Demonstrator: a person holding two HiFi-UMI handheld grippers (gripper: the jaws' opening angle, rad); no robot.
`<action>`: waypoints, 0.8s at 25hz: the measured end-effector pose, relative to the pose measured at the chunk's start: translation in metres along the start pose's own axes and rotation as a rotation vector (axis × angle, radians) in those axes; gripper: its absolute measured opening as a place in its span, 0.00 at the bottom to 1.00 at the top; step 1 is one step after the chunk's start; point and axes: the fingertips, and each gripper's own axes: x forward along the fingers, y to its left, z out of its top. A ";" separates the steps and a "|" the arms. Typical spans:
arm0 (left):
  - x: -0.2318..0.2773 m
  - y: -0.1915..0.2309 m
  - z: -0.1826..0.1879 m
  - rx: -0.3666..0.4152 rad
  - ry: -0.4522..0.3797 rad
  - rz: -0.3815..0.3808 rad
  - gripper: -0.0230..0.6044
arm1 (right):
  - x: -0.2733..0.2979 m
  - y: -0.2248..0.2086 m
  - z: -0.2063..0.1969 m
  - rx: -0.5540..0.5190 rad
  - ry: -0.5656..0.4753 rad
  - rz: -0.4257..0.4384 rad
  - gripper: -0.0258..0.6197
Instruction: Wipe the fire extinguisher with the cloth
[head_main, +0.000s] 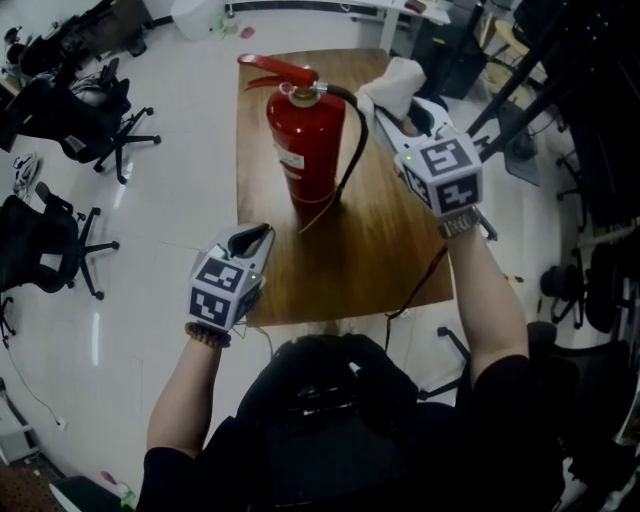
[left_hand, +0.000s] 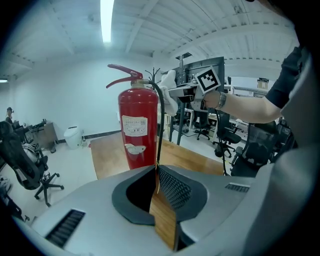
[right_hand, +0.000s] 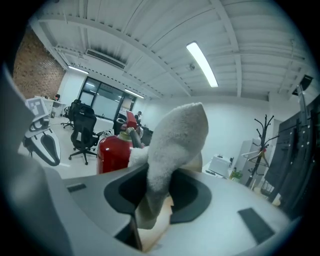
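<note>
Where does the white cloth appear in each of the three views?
Head view: upper middle, cloth just right of the fire extinguisher.
Left gripper view: small, middle, right of the extinguisher's top.
Right gripper view: large, centre, clamped between the jaws.
Shared landmark: the red fire extinguisher.

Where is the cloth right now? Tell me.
In the head view the cloth sits upper right, clamped in the right gripper, just right of the fire extinguisher top and over the far right part of the wooden table.
</note>
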 end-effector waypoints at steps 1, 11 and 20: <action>0.002 -0.001 0.000 -0.002 0.005 0.005 0.06 | 0.001 0.000 -0.005 0.011 -0.002 0.006 0.25; 0.018 -0.016 -0.002 -0.035 0.051 0.055 0.06 | 0.010 0.007 -0.066 0.057 0.040 0.055 0.25; 0.028 -0.028 -0.011 -0.068 0.089 0.092 0.06 | 0.028 0.028 -0.132 0.134 0.100 0.111 0.25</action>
